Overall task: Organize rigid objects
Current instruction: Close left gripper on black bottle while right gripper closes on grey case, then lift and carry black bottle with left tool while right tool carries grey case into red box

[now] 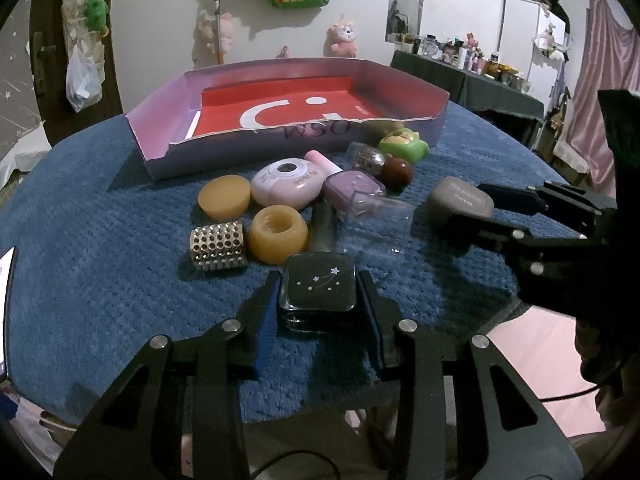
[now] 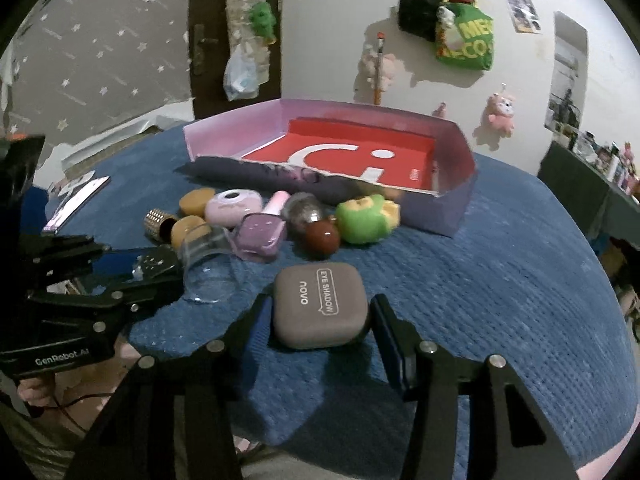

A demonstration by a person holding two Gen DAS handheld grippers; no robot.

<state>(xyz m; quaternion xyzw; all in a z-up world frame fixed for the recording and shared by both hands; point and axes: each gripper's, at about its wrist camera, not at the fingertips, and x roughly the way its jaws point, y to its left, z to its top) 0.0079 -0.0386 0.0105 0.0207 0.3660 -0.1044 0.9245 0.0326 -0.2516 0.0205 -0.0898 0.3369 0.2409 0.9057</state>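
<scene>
My left gripper [image 1: 319, 304] is shut on a black square bottle with white stars [image 1: 319, 290], low over the blue cloth; it also shows in the right wrist view [image 2: 158, 266]. My right gripper [image 2: 320, 320] is open, its fingers either side of a grey eye-shadow case [image 2: 320, 308], with a gap on the right side; the case also shows in the left wrist view [image 1: 460, 204]. A cluster lies between them and the box: purple nail polish [image 1: 354, 188], pink round case [image 1: 286, 182], two yellow pucks [image 1: 224, 200], studded cylinder [image 1: 218, 244], brown ball [image 1: 396, 172], green toy [image 1: 404, 146].
An open purple box with a red floor [image 1: 280, 112] stands at the back of the blue-covered round table [image 1: 100, 260]. A clear plastic lid [image 1: 376, 224] lies by the cluster. A phone [image 2: 76, 200] lies at the table's left edge.
</scene>
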